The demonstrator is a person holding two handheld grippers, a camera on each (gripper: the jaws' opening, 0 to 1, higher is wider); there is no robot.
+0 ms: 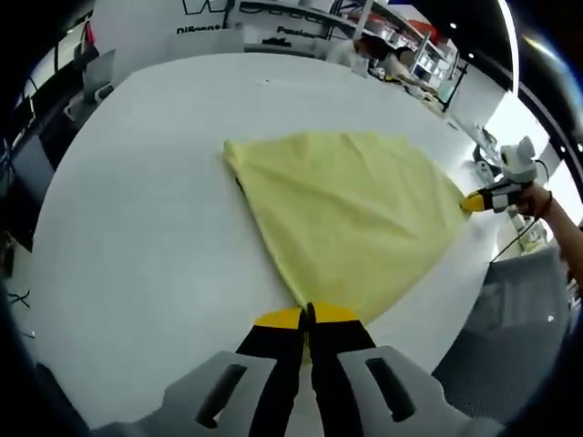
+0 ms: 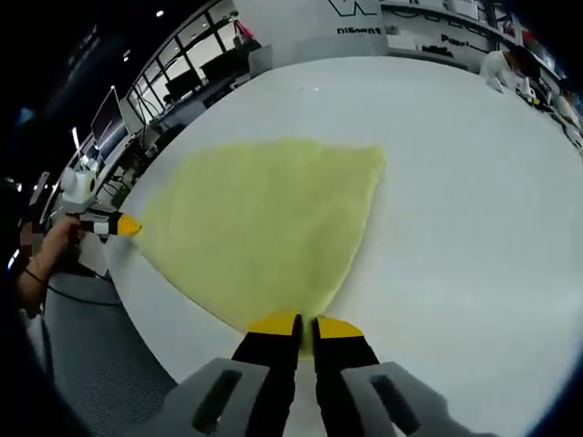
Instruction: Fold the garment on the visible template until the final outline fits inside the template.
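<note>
On the white desk [image 1: 137, 228], the yellow garment [image 1: 346, 218] lies flat with the left gripper [image 1: 307, 316] and right gripper [image 2: 305, 325] each clamped on a near corner; uneven lifting would probably skew the fold or drag cloth off the desk edge.

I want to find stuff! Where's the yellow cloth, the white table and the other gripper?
yellow cloth [image 1: 351, 214], left gripper view, middle of the fabric.
white table [image 1: 146, 228], left gripper view, bare top.
right hand-held gripper [image 1: 476, 201], left gripper view, yellow tips.
</note>
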